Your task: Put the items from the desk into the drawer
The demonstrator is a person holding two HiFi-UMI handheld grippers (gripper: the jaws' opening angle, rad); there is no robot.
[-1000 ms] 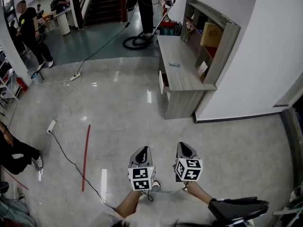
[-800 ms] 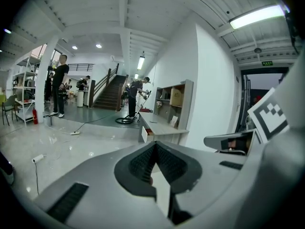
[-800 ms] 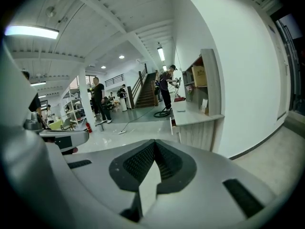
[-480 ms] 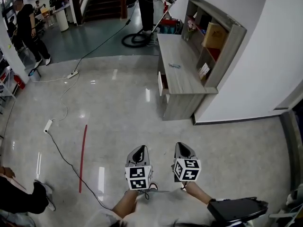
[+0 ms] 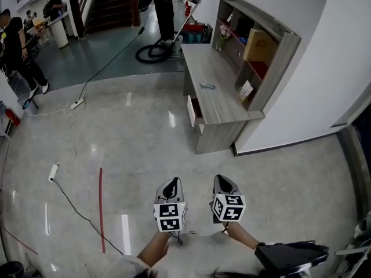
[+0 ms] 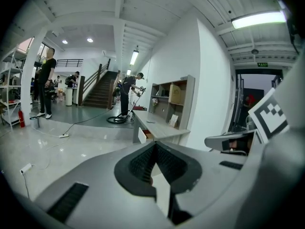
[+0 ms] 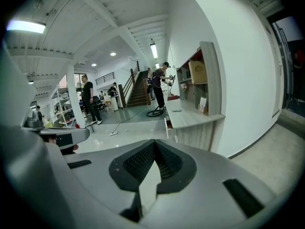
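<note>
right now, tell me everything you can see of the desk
The desk is long and narrow, in pale grey wood grain. It stands on the glossy floor with its back along the white wall. An open shelf unit of the same finish rises from its rear edge and holds a brown box. One drawer on its front stands partly pulled out. A small bluish item lies on the top.

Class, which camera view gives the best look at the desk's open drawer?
The head view: it looks down on the drawer, pulled out of the desk, so its inside shows. The left gripper view shows the drawer small, from the side; the right gripper view shows little but its white front.
</note>
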